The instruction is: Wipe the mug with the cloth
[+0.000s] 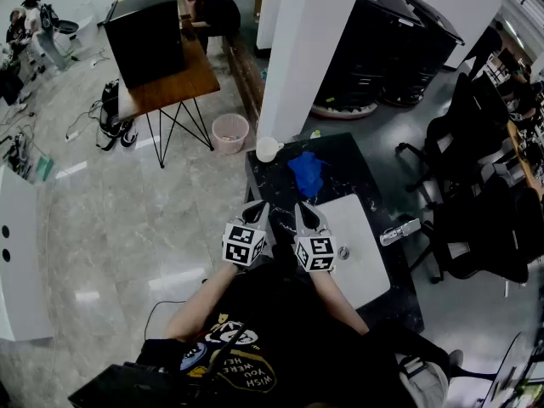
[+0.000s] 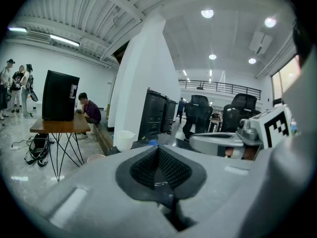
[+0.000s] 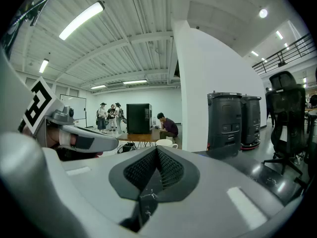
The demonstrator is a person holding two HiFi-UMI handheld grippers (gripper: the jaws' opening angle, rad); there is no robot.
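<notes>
We hold two tools side by side over the near edge of a dark desk. At left, the left tool has its jaws pressed together with nothing between them. Ahead of it, at the desk's far left corner, stands the white mug. It is upright, long axis vertical and mouth up, and its handle seems to be turned to the right. Just right of the mug and a little nearer lies the blue cloth, a crumpled heap running lengthwise from far to near. At right, the right tool is likewise closed and empty.

Both tools are well apart from mug and cloth, so we judge the wiping not yet begun; this is the step before the reach. Next, one tool needs to open and go forward to pinch the cloth. The other would steady the mug, likely by rim or handle.
</notes>
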